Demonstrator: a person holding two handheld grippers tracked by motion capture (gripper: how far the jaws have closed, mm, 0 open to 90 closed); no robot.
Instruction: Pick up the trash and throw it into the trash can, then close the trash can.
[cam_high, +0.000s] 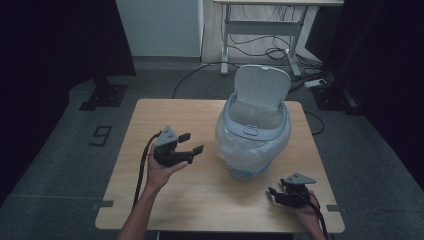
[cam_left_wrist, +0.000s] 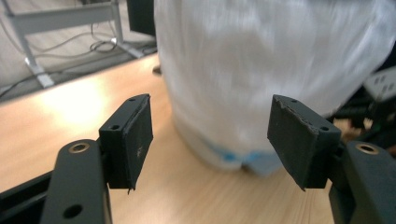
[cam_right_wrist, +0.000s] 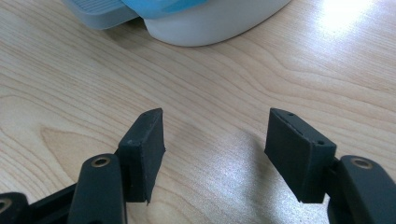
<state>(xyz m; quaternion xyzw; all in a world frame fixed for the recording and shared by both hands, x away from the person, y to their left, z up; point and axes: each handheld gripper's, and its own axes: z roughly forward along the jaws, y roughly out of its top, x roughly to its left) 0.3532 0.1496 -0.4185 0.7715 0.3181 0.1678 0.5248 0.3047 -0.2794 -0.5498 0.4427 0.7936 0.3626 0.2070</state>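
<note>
Claws standing open on either side of a lined bin, neither holding anything.

Left claw (cam_high: 191, 143) is hovering over the table (cam_high: 165, 112), its two black jaws gaping apart with only air between them and pointing toward the bin (cam_high: 253, 142); its own view is showing the bin's white bag (cam_left_wrist: 261, 70) blurred just ahead of the pads. Right claw (cam_high: 274, 193) is sitting low near the table's front right corner, jaws likewise spread wide and gripping nothing, aiming at the bin's base (cam_right_wrist: 210, 21) across bare wood. The bin is standing upright in the right half of the table, between the two claws, its lid (cam_high: 262, 86) tilting up at the back and the bag draping over its rim.
</note>
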